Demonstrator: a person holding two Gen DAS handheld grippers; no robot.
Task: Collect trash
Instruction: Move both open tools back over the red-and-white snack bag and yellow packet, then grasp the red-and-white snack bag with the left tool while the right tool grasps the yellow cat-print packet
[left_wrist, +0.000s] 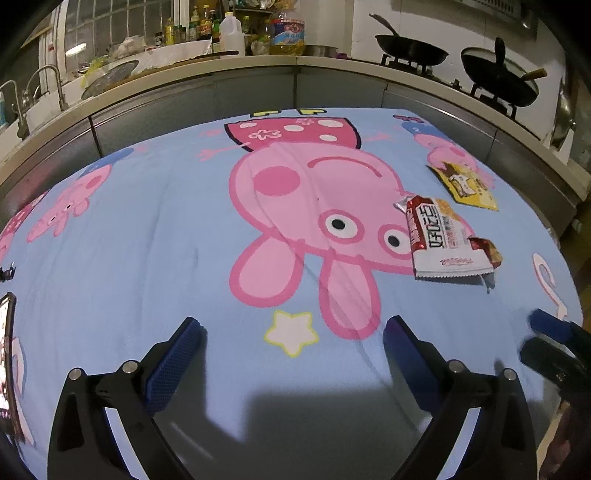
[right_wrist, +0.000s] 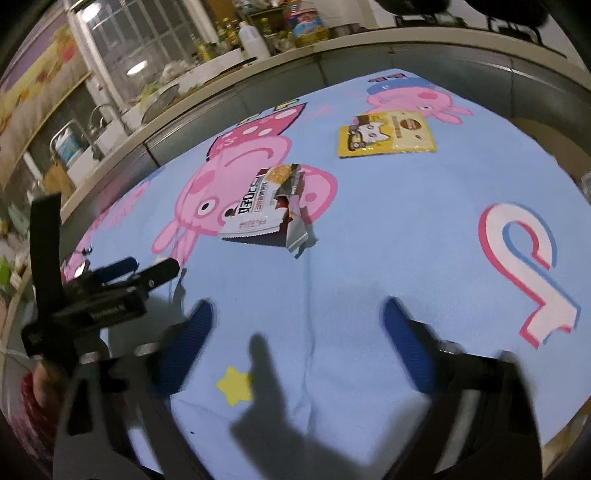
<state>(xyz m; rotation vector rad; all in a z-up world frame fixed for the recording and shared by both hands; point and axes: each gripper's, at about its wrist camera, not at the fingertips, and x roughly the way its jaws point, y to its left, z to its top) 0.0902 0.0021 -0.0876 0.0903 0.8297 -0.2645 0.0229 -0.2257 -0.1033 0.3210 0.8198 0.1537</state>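
Cloth (left_wrist: 147, 229) bare up to red wrapper (left_wrist: 443, 236)

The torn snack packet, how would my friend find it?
Look at the blue cartoon-pig cloth on the table. The torn snack packet lies on the big pig's face. It's red and white and ripped open, unlike the flat yellow packet farther back.

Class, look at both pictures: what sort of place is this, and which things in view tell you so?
Most likely a home kitchen: woks on a gas stove, a sink tap, and oil bottles along the counter behind the cloth-covered table.

Blue cartoon-pig cloth (left_wrist: 147, 221) bears torn red-white wrapper (left_wrist: 443, 240) and yellow packet (left_wrist: 465, 184)
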